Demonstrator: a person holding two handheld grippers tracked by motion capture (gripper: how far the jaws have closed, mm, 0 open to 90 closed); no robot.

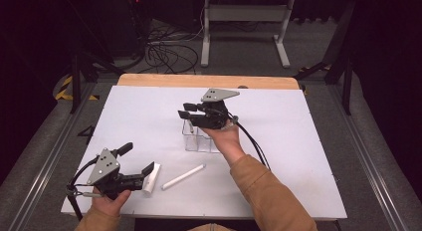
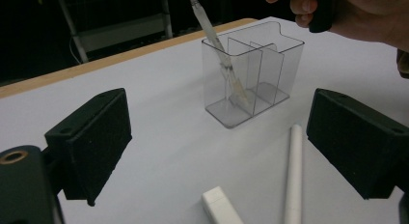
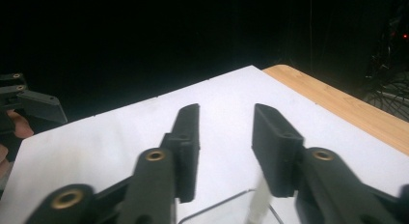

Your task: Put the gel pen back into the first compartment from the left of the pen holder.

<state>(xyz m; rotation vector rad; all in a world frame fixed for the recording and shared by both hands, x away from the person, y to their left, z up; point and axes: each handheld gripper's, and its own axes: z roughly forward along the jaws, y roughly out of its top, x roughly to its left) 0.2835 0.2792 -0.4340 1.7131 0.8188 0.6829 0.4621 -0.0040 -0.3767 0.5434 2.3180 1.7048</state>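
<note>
The right gripper (image 1: 190, 111) hangs just above the clear holder (image 1: 199, 140), jaws parted, nothing between them. Below them a slim clear pen (image 2: 219, 55) leans tilted in the holder's end compartment, tip up. The left gripper (image 1: 137, 160) rests wide open near the table's (image 1: 298, 156) near edge; a white tube (image 1: 183, 176) and a white block (image 1: 152, 177) lie just ahead of it. Bare tabletop lies beyond the holder, up to the wooden far edge.

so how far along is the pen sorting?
Done: one pen leans in an end compartment of the clear organizer. In hand: nothing; the right claw is above the organizer, jaws apart and empty, and the left claw is open. Left: a long white pen and a short white piece lie on the table.
</note>
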